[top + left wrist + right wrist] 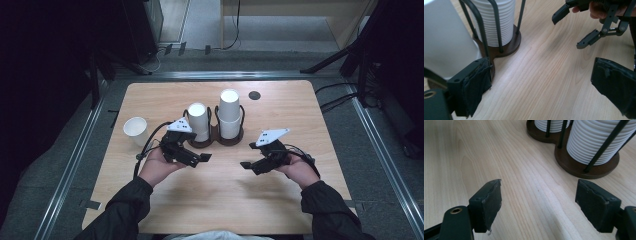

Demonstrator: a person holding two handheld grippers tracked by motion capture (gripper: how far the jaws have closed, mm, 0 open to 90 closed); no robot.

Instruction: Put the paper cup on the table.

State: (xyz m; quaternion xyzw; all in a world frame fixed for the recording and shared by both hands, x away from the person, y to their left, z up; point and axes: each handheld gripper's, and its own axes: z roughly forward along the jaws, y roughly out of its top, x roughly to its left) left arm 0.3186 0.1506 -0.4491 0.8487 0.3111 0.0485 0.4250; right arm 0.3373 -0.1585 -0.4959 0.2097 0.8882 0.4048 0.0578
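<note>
The left tool, jaws apart like the right tool's, should close squarely around the shorter cup stack near the tabletop's far edge, clear of the holder's wires.

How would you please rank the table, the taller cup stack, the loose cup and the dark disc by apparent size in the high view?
1. Table, by far the largest.
2. Taller cup stack.
3. Loose cup, clearly smaller than the stack.
4. Dark disc, the smallest.
</note>
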